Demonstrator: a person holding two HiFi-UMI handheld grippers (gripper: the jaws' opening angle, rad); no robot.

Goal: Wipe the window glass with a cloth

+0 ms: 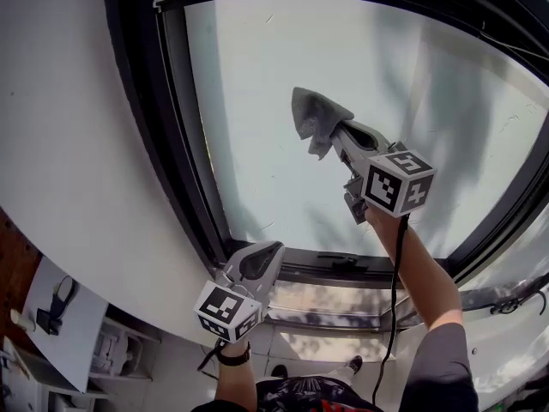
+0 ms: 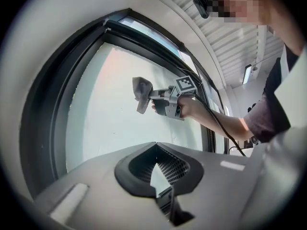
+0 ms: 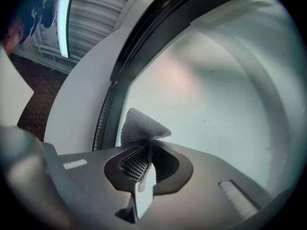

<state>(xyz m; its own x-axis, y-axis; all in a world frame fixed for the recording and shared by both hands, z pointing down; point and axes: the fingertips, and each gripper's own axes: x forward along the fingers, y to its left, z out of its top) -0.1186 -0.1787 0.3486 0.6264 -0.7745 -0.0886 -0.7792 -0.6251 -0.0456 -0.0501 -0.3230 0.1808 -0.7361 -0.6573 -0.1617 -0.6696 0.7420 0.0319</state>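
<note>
Grey cloth (image 1: 316,118) pinched in right hand-held gripper (image 1: 336,134), centre frame, long axis pointing upper left toward window glass (image 1: 249,101), contact hard to judge, left hand-held gripper (image 1: 268,254) jaws together, empty

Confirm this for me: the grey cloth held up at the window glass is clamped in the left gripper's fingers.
Not right. The grey cloth at the window glass is clamped in the right gripper, not the left gripper. The right gripper view shows its fingers shut on the fabric.
</note>
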